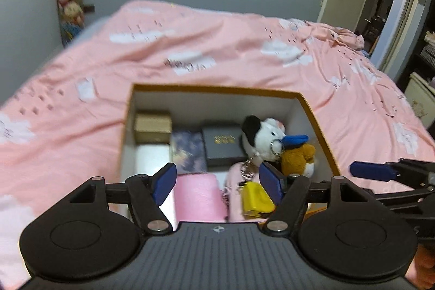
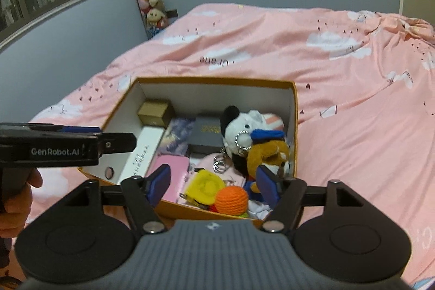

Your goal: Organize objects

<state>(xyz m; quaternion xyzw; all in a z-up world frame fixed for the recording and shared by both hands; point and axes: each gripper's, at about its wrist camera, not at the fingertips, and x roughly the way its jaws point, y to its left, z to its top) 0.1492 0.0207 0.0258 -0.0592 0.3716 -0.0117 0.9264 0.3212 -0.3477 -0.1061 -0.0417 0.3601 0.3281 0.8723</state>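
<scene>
Left wrist view: your left gripper hangs over the near edge of the orange-rimmed box, which sits on the pink bed. Its blue pads are spread wide and hold nothing. Between them you see a pink case and a yellow toy. Farther in: a black-and-white plush, a brown plush, a dark box and a tan box. Your right gripper enters from the right edge, outside the box; whether it is spread or pressed together you cannot tell here.

Right wrist view: this one adds an orange crocheted ball beside the yellow toy, hidden from the other camera, and metal key rings. Your right gripper is spread wide and empty above the box's near rim. The left gripper shows side-on over the box's left wall.
</scene>
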